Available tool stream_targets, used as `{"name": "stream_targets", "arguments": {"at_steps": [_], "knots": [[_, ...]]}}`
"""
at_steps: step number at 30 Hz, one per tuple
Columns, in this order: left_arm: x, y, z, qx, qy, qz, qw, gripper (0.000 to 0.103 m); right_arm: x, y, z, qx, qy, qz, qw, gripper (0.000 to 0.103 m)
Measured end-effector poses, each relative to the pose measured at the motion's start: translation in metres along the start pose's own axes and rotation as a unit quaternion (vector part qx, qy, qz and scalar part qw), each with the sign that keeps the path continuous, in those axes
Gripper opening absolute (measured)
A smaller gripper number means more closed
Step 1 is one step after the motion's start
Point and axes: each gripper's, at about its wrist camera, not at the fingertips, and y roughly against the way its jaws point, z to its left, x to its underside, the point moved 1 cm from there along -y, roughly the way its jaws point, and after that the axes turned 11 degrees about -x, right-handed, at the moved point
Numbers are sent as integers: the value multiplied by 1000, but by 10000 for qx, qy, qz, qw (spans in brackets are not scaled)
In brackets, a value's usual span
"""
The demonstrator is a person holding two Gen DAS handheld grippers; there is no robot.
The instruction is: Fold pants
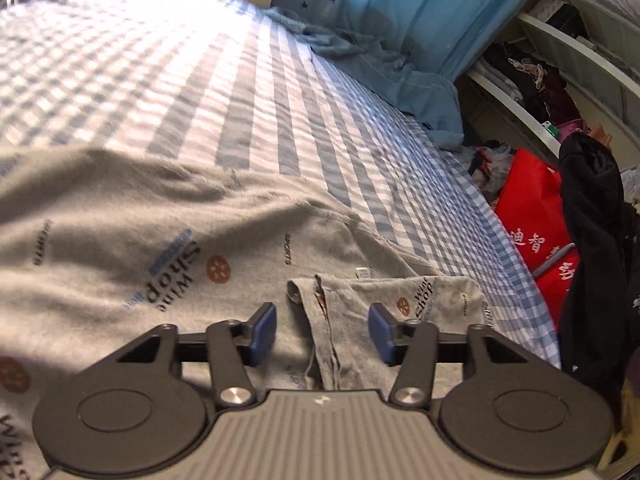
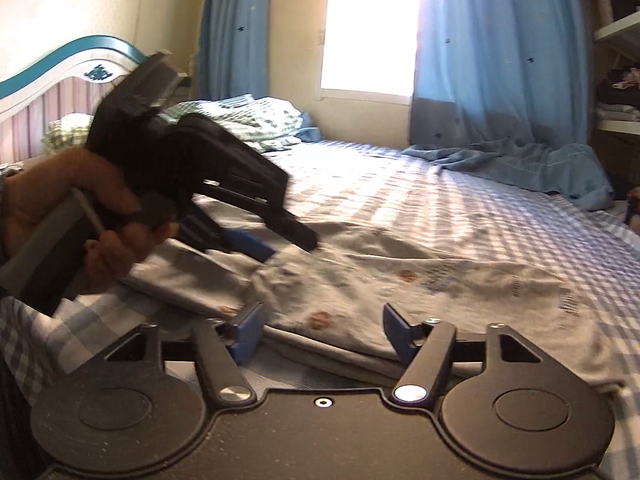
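Grey pants (image 1: 120, 216) printed with dark lettering and rust-brown round motifs, on a blue-and-white checked bedsheet (image 1: 168, 80); blue curtains (image 2: 496, 40) dotted with dark stars; red bag (image 1: 532, 208) with white characters; black grippers with blue finger pads (image 1: 264, 332).

Left wrist view low and close over the grey printed pants (image 1: 168, 240), facing up the checked bed (image 1: 200, 80) toward the blue curtain (image 1: 420, 12), right wrist view low at the bed edge, facing the window (image 2: 372, 24), catching the left gripper (image 2: 288, 248) from the side, both views sharing pants, bed, curtain
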Motion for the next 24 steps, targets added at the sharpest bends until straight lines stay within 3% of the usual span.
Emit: {"name": "stream_targets", "arguments": {"at_steps": [2, 4, 9, 15, 18, 24], "knots": [[1, 5, -7, -263, -185, -190, 9993, 81, 4, 11, -19, 408, -57, -157, 9990, 89], [3, 8, -18, -504, -422, -384, 9971, 88, 4, 18, -39, 944, -23, -296, 9951, 101], [14, -1, -44, -731, -887, -571, 9917, 93, 2, 16, -91, 2034, 42, -338, 9785, 102], [34, -13, -49, -1180, -1209, -734, 9829, 97, 22, -1, -146, 3016, -232, 11, 9532, 102], [42, -16, -52, -1278, -1475, -890, 9767, 99, 41, -10, -164, 3199, -348, 384, 9460, 102], [45, -19, -57, -1353, -1661, -923, 9724, 102, 44, -5, -164, 3217, -436, 251, 9455, 102]]}}
